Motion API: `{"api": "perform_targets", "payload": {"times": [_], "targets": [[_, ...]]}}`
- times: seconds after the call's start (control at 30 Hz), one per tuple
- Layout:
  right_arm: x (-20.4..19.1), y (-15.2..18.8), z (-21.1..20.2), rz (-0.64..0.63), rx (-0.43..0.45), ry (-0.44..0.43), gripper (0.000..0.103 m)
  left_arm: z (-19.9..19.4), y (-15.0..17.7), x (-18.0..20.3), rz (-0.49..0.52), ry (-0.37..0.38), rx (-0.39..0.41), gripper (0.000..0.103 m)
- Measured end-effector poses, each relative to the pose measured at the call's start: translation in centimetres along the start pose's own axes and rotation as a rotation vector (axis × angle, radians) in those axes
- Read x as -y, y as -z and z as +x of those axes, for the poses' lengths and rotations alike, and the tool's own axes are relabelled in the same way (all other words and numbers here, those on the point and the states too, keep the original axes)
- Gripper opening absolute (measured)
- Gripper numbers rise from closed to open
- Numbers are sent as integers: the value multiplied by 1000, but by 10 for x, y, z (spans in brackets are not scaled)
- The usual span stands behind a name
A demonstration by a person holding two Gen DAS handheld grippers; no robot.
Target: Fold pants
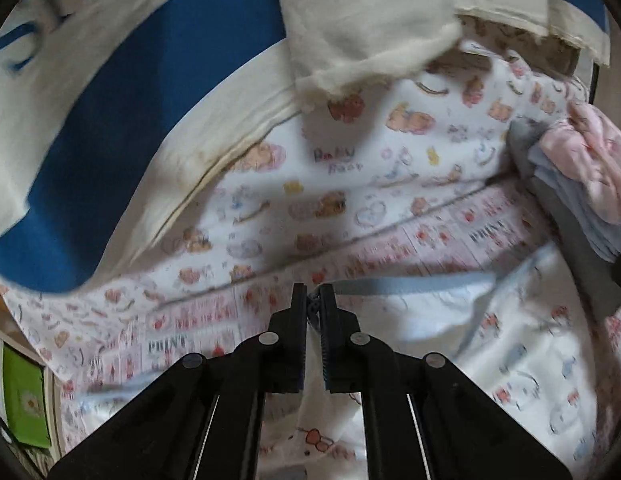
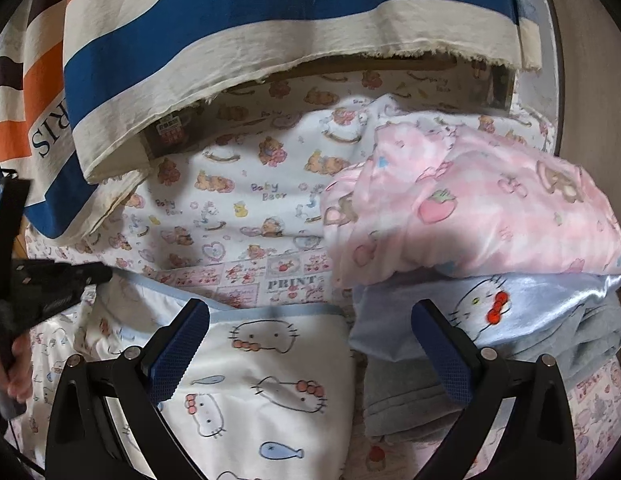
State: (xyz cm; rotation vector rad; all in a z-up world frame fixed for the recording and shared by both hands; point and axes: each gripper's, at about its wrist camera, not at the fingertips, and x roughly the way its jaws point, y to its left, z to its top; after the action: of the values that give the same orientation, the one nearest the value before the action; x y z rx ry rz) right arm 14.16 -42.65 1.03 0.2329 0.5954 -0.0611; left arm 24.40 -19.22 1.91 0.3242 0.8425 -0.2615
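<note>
Your left gripper (image 1: pixel 312 300) is matte black plastic: two flat, straight-edged fingers (image 1: pixel 296 340) on angular linkage arms, with a round silver rivet at each joint, four in all. A thin pale line runs along each rear arm. Your right gripper (image 2: pixel 310 344) has the same black frame and silver rivets, but here its fingers (image 2: pixel 178 356) show their inner faces, covered with dark blue pads in a fine diamond-grid texture. In the right wrist view your hand (image 2: pixel 14 372) shows at the left edge, around a black handle with small pale markings.
</note>
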Motion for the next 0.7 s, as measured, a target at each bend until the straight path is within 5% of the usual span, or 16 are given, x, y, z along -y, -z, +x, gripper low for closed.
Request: {"api": "perform_targets", "payload": {"times": [0.33, 0.63, 0.7], "targets": [[-3, 6, 24, -7, -96, -43, 61, 52, -22, -13, -79, 25, -63, 6], [-7, 8, 29, -24, -82, -3, 58, 84, -12, -37, -146, 141, -65, 8], [-8, 9, 30, -33, -79, 9, 58, 79, -9, -40, -118, 152, -36, 25]]}}
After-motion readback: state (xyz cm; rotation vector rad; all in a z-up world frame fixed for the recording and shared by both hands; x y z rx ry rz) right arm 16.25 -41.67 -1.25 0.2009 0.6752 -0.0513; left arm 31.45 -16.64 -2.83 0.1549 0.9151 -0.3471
